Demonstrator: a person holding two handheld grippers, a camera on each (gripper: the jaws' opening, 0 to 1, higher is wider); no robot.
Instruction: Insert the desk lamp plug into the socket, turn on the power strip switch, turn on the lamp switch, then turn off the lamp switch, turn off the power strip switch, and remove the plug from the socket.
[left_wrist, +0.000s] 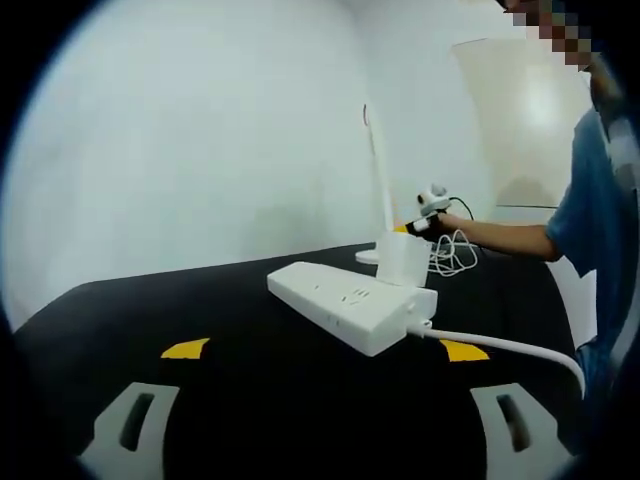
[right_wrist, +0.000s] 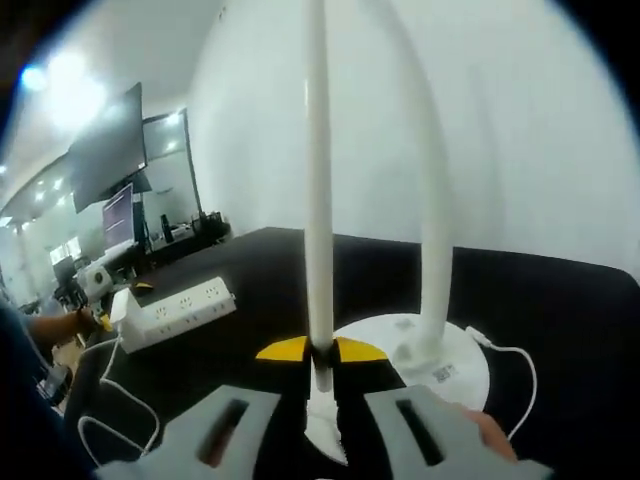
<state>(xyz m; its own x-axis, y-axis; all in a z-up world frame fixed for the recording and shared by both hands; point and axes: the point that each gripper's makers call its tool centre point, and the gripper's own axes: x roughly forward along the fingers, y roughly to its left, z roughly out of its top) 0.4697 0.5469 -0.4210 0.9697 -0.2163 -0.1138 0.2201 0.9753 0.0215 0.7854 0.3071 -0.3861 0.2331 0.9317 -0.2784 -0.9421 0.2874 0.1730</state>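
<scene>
grey jaws of the left gripper (left_wrist: 325, 425) rise at the lower left and lower right of the left gripper view, spread wide apart with nothing between them, only the black counter (left_wrist: 250, 400) under them. just beyond, mid-frame, lies the white power strip (left_wrist: 345, 305), with a white plug block (left_wrist: 403, 260) standing at its right end and a white cable (left_wrist: 500, 345) running off to the lower right. behind it stands the desk lamp (left_wrist: 378, 180), thin white stem up the middle of the frame. right of the lamp, a person's hand holds the right gripper (left_wrist: 425, 222) just beside the lamp base, loose white cord (left_wrist: 455, 250) coiled next to it.

in the right gripper view, the right gripper (right_wrist: 322, 400) has its jaws drawn in close at the bottom centre, set on either side of a thin white lamp bar (right_wrist: 318, 200) and touching it. lamp base (right_wrist: 420, 350), round and white, sits just behind, right of centre, with the curved stem (right_wrist: 432, 200) rising from it. power strip (right_wrist: 180, 310) lies at the left of the frame, well apart from the base. white wall (right_wrist: 500, 150) behind.
</scene>
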